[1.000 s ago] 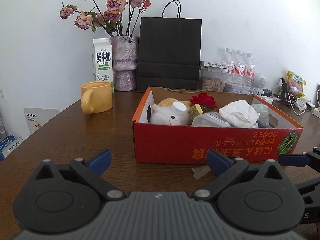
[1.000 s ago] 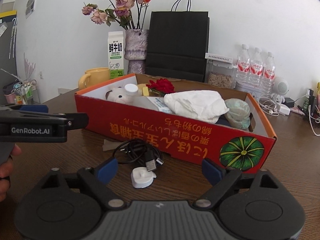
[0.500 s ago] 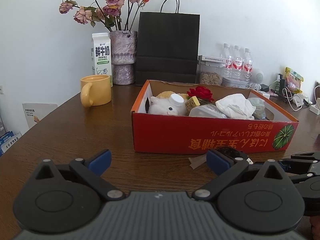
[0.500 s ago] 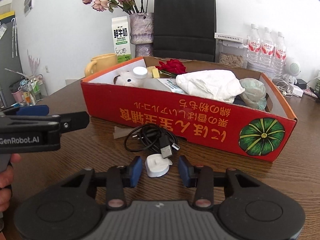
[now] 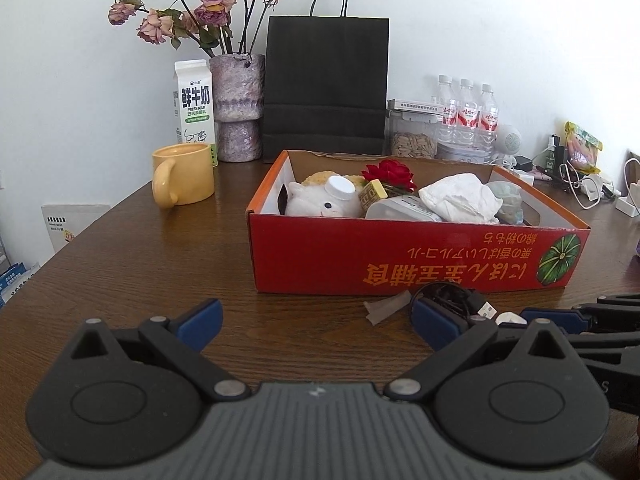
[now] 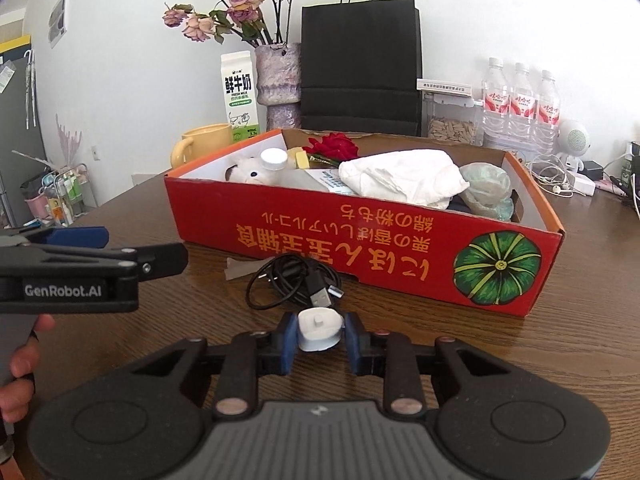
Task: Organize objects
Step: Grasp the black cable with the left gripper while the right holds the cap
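Nearest, the right tool (image 6: pixel 320 340) was seen closing on a small white plug (image 6: pixel 320 330) lying on the counter (image 6: pixel 560 340), the pads apparently at its sides. The left tool (image 5: pixel 316 316) was held spread and empty, beside it. Just beyond, a coiled black cable (image 6: pixel 290 284) lay against the red box (image 6: pixel 400 256), already crowded. If the cable is joined to the plug, it could be dragged or snagged on lifting; a shallow pinch could let the plug slip.

"FRESH MILK" on the milk carton (image 5: pixel 193 108); "GenRobot.AI" on the left gripper (image 6: pixel 108 254).
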